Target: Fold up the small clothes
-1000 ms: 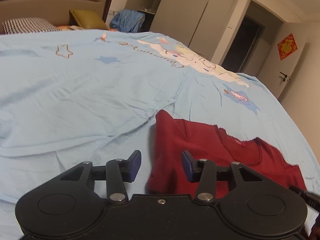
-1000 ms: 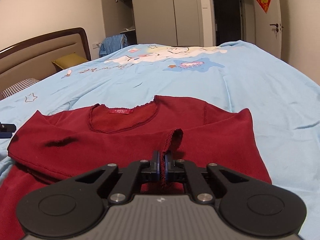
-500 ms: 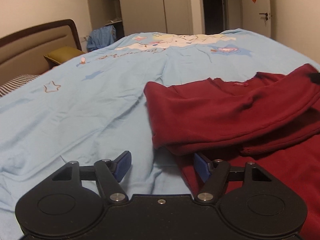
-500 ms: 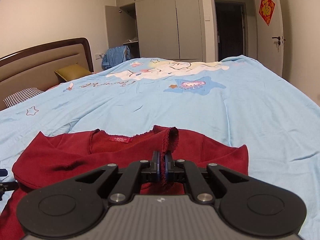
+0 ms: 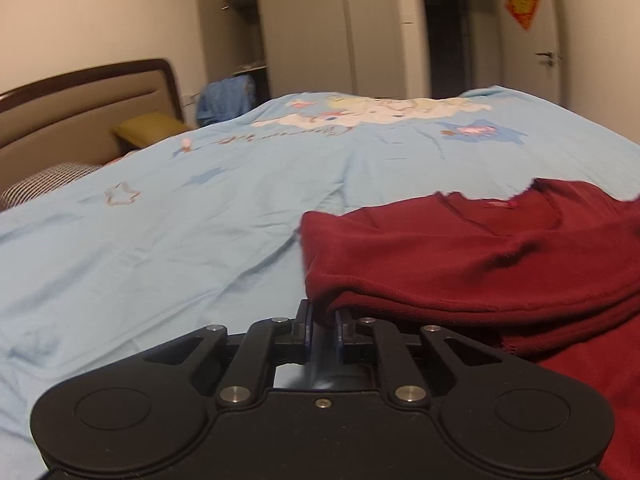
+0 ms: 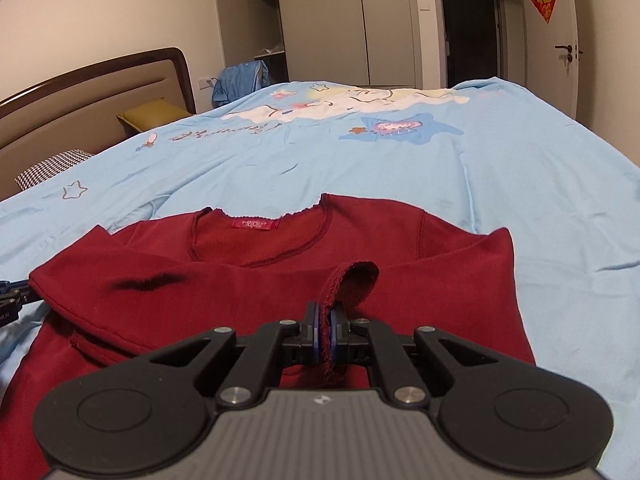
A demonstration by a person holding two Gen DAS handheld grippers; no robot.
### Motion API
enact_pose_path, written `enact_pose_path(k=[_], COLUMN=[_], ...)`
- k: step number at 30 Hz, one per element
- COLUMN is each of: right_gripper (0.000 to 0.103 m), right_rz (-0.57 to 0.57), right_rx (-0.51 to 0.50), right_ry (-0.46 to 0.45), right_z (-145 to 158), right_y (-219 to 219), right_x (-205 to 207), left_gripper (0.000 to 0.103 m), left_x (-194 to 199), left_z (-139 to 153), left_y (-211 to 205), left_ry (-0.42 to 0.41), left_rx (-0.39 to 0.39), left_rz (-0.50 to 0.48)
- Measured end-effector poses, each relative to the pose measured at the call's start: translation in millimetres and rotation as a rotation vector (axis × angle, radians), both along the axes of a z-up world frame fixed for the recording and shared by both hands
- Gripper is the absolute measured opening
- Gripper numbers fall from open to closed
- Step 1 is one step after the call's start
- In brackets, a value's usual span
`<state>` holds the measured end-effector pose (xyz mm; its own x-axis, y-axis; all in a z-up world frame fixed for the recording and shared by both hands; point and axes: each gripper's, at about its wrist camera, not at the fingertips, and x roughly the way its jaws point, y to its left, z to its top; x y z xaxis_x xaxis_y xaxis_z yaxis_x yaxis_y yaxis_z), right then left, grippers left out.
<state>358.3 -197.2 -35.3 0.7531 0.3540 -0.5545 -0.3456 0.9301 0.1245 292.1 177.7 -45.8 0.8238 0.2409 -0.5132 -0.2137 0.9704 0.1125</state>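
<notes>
A dark red long-sleeved top (image 6: pixel 280 280) lies on the light blue bed cover (image 6: pixel 400 168), neckline and red label facing away from me. My right gripper (image 6: pixel 327 320) is shut on a red cuff, which stands up in a loop above the shirt's front. My left gripper (image 5: pixel 322 320) sits at the left fold of the top (image 5: pixel 460 264), its jaws nearly together with a narrow gap; the fold's edge lies at the right fingertip. The left gripper's tip also shows in the right wrist view (image 6: pixel 12 300) by the top's left edge.
The bed cover (image 5: pixel 160 240) has a cartoon print at the far side. A brown headboard (image 6: pixel 80 96), a checked pillow (image 6: pixel 52 168) and an olive cushion (image 6: pixel 152 114) are at the left. Wardrobes (image 6: pixel 344 20) and a door (image 6: pixel 552 36) stand behind.
My left gripper moved in to the top's left fold and its jaws closed from wide open to nearly shut. My right gripper stayed shut on the cuff, dipping slightly lower.
</notes>
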Motion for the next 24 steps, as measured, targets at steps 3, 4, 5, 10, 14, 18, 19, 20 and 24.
enact_pose_path(k=[3, 4, 5, 10, 14, 18, 19, 20, 24], right_gripper=[0.006, 0.006, 0.006, 0.009, 0.037, 0.069, 0.076, 0.083, 0.097], right_rz=[0.004, 0.009, 0.013, 0.011, 0.009, 0.031, 0.04, 0.048, 0.067], right_rx=[0.001, -0.012, -0.03, -0.057, -0.043, -0.034, -0.041, -0.052, -0.079], right_ry=[0.02, 0.023, 0.024, 0.025, 0.018, -0.011, -0.018, -0.024, -0.038], right_z=[-5, -8, -10, -17, -11, -2, -1, 1, 4], right_y=[-1, 1, 4, 7, -1, -15, -20, -24, -50], right_x=[-3, -4, -6, -10, -18, -40, -49, -57, -95], left_gripper=[0.01, 0.01, 0.01, 0.025, 0.065, 0.085, 0.087, 0.091, 0.102], left_x=[3, 3, 4, 0, -13, -35, -41, -48, -81], left_z=[-6, -8, -9, -5, -1, 6, 8, 10, 16], left_y=[13, 16, 16, 20, 17, 9, 7, 5, -5], left_ry=[0.037, 0.047, 0.053, 0.08, 0.09, 0.081, 0.076, 0.069, 0.05], left_rx=[-0.095, -0.118, -0.125, -0.163, -0.177, -0.194, -0.199, -0.201, -0.206], left_rz=[0.062, 0.068, 0.067, 0.07, 0.057, 0.037, 0.035, 0.033, 0.024])
